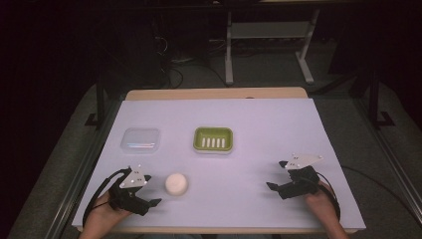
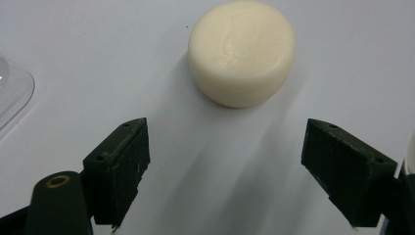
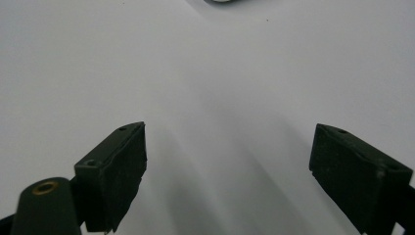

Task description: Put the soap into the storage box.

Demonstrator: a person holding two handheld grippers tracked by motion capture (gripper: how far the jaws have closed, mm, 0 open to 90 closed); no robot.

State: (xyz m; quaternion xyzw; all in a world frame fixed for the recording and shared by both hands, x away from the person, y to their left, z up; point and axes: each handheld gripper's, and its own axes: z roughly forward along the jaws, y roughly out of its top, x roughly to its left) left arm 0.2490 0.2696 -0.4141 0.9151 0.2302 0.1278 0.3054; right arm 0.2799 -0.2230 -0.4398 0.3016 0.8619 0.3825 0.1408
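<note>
Soap: round cream soap bar (image 2: 242, 51) lies flat on the counter (image 1: 249, 129), just ahead of the left gripper (image 2: 225, 166), centred between the lines of its 2 fingers, not touching them.
Left gripper: fingers released, spread wider than the bar; low over the counter at its near left.
Soap dish: green slotted soap dish (image 1: 213, 139) sits further back, near the middle, well apart from the bar.
Clear lid: clear plastic lid (image 1: 141, 139) lies left of the dish (its edge shows in the left gripper view).
Right gripper: right gripper (image 1: 278, 185) at the near right, fingers released, holding nothing.
Step in hand: judged as the approach to grasp the bar.
Next move: advance until the fingers flank the bar, then close gently; the bar may slip.
</note>
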